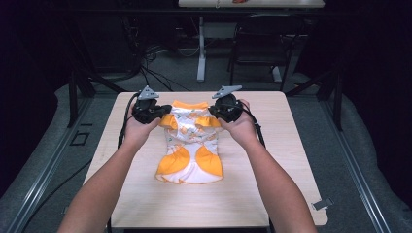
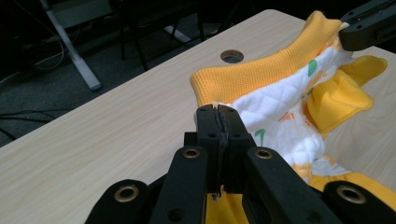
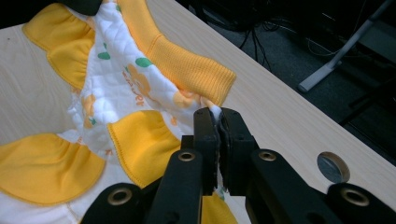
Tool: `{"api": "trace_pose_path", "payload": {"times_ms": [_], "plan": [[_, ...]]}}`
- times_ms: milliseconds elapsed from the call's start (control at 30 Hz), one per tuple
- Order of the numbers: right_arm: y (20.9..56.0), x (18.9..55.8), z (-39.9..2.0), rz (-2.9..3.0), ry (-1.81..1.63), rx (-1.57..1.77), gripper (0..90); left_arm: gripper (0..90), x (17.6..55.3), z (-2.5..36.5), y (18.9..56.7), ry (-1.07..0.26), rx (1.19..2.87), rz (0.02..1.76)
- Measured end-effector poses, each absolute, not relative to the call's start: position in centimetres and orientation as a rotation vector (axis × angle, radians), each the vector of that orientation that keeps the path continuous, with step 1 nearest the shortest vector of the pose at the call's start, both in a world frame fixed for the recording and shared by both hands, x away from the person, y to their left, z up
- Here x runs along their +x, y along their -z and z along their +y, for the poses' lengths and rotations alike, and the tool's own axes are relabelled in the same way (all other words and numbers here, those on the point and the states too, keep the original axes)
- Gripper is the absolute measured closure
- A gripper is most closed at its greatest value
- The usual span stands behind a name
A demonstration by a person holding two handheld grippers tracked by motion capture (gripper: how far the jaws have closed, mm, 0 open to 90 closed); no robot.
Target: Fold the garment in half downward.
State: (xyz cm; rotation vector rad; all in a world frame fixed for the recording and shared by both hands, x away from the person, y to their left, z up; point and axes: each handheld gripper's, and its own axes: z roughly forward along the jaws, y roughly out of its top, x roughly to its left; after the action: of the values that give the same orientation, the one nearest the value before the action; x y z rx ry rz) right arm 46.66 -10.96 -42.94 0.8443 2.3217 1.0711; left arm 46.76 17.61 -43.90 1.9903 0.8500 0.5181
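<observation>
Pinching the far corners of a small orange-and-white garment (image 1: 190, 145), the left gripper (image 2: 218, 116) and right gripper (image 3: 217, 119) were clamped shut; folding seemingly hadn't begun.

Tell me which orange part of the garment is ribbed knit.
The orange collar band at the garment's far edge, between both claws; the other orange patches are smooth with gathered edges.

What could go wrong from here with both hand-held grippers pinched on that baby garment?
1. The left hand-held gripper and the right hand-held gripper each pinch only a thin edge of the garment near the orange ribbed band; a pull may slip the fabric out.
2. If the hands spread apart, the quilted fabric could stretch or strain at the seams.
3. The lower half lies on the table and may drag or bunch when lifted.
</observation>
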Motion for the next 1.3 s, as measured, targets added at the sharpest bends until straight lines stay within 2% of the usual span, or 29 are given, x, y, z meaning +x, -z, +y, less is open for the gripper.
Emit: {"api": "trace_pose_path", "payload": {"times_ms": [833,1300], "plan": [[43.9,45.8,-10.6,2.354,-1.047,0.795,86.0,89.0,45.7,18.1,44.9,-0.501,2.017,0.813],[45.3,43.8,-10.4,2.403,-1.024,0.718,85.9,88.9,44.0,18.8,46.9,-0.458,2.045,0.773]]}}
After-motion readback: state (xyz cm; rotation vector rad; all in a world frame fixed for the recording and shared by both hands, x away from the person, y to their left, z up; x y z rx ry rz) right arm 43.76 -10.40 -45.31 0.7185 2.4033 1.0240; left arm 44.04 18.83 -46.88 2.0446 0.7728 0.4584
